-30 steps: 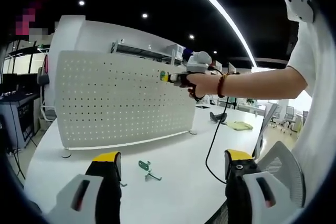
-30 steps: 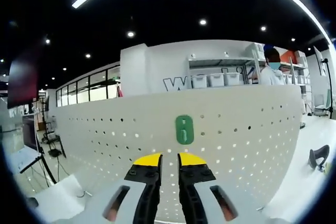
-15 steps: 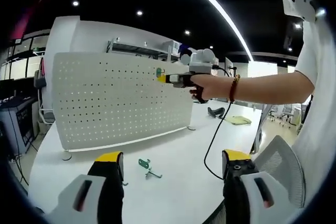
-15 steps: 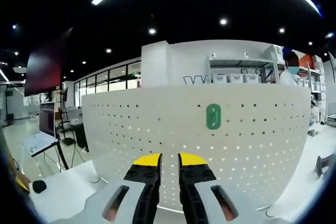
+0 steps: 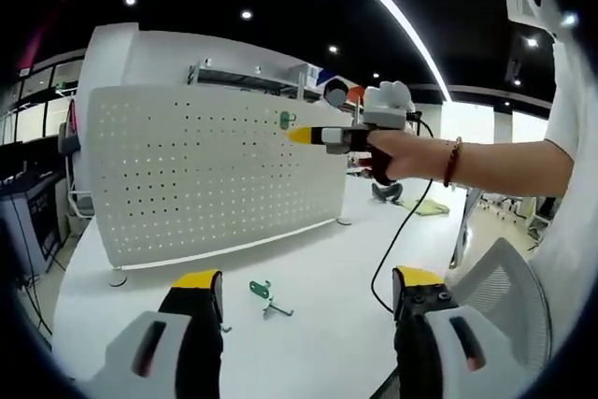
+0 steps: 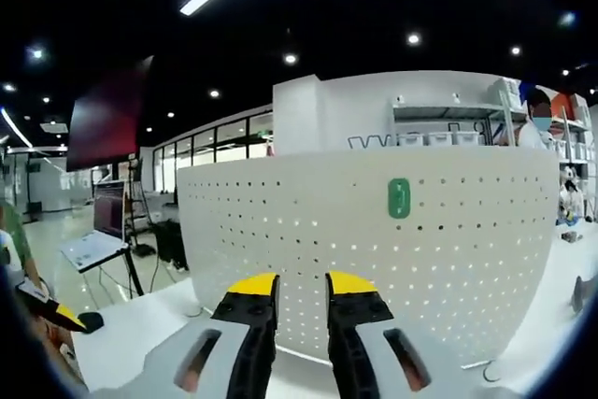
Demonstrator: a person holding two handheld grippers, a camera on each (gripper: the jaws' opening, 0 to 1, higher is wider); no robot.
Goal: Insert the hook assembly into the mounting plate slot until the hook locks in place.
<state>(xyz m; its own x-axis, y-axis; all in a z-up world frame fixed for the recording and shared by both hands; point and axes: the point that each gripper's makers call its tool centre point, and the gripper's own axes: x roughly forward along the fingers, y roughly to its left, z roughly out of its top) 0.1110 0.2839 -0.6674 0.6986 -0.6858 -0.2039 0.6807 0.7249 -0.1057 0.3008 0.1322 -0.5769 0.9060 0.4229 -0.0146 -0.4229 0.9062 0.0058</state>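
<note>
Nearest, the left gripper hangs wide open and empty above a spare hook on the table. Beyond, the right gripper, nearly closed on nothing, faces the pegboard, where another hook sits, apparently mounted.

white pegboard | green hook | yellow-tipped jaws
</note>
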